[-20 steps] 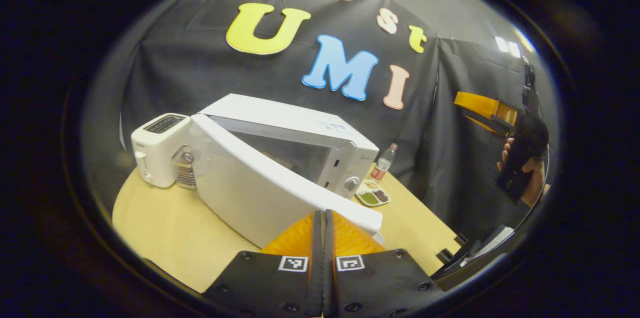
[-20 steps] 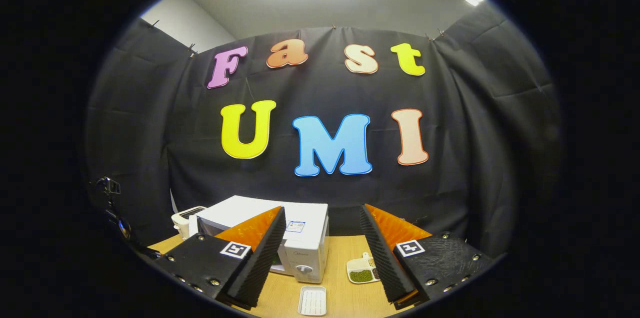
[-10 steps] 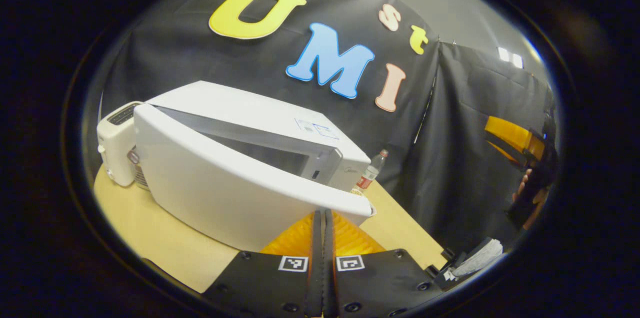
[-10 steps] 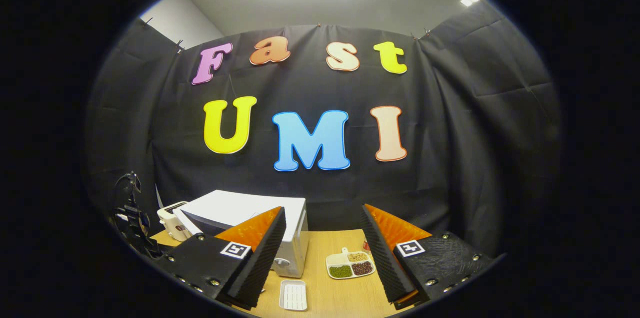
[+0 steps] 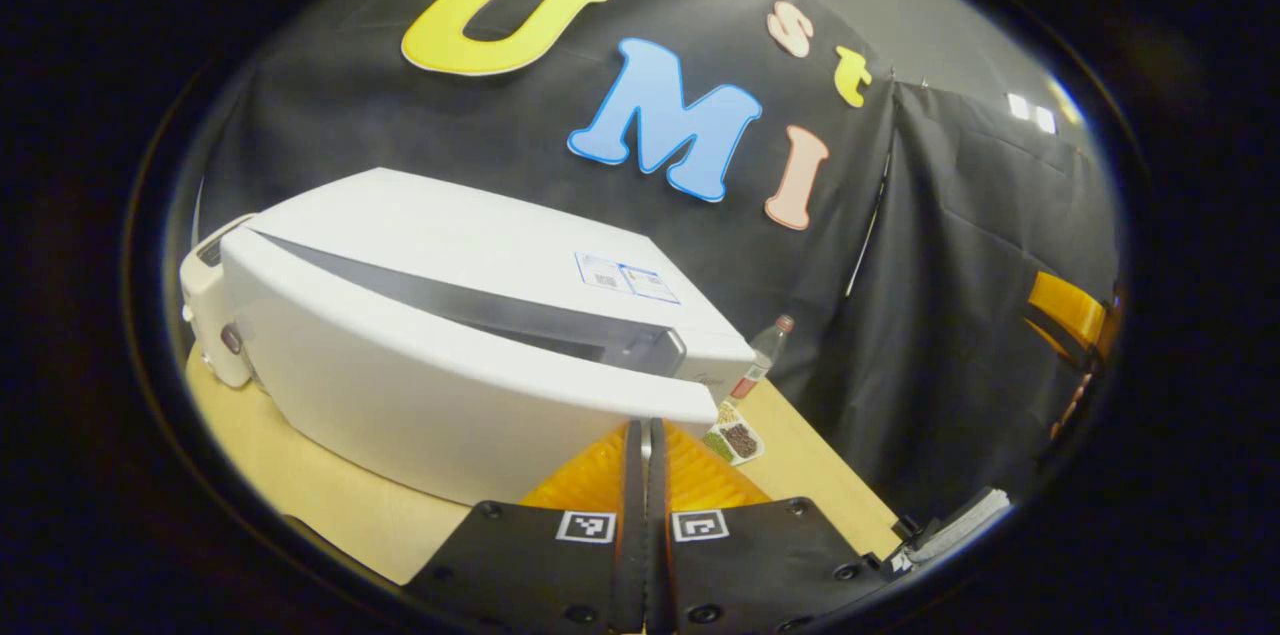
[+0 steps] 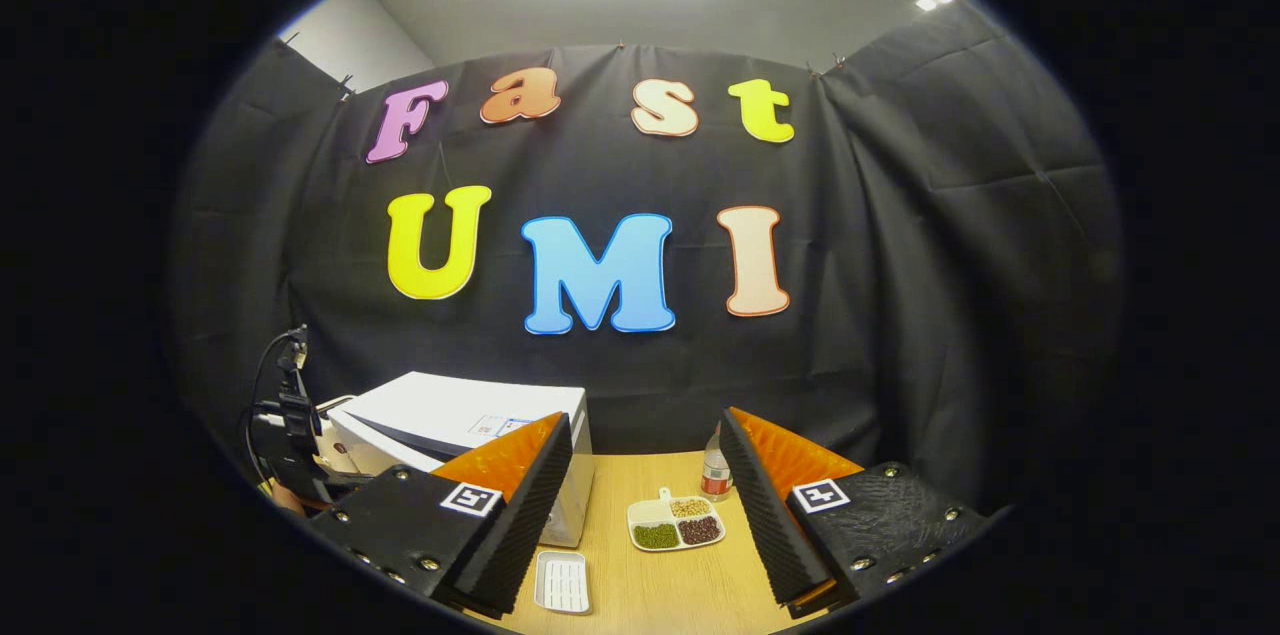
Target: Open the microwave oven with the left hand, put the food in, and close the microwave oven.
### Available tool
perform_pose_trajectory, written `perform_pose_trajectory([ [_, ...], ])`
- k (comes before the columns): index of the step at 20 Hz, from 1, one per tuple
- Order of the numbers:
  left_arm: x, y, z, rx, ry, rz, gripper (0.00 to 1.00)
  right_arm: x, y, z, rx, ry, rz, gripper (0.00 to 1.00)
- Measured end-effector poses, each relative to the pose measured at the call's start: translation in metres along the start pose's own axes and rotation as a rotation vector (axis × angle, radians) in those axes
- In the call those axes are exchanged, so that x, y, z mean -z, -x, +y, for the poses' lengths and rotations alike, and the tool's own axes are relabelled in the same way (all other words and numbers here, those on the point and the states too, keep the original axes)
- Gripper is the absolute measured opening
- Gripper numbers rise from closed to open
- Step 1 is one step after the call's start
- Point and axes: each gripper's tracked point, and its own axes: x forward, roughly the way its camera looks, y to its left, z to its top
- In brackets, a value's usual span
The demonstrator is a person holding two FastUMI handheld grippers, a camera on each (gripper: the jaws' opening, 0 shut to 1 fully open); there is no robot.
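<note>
Door (image 5: 440, 385) nearer shut, against left claw (image 5: 645, 435)

Ahead of your right gripper (image 6: 645, 505) the table (image 6: 650, 600) carries the microwave (image 6: 450, 420) off to its left, a divided dish (image 6: 676, 523) and a bottle (image 6: 714, 468) between its fingers, and a white tray (image 6: 562, 582) nearest.

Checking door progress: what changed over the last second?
The microwave door has swung nearer to shut, its gap now narrow, with the shut left gripper pressed against its free edge. The right gripper stayed open and empty above the table; the food tray is unmoved.
</note>
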Motion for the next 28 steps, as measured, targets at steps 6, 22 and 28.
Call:
perform_pose_trajectory([
  [6,-0.008,-0.024,0.005,-0.054,0.003,0.010,0.07,-0.003,-0.001,-0.009,0.013,-0.017,-0.014,0.90],
  [22,-0.012,-0.041,0.012,-0.140,0.010,0.032,0.07,0.007,-0.011,-0.013,0.015,-0.035,0.009,0.87],
  [28,-0.012,-0.041,0.012,-0.142,-0.003,0.031,0.07,0.004,-0.010,-0.007,-0.009,-0.030,0.003,0.90],
])
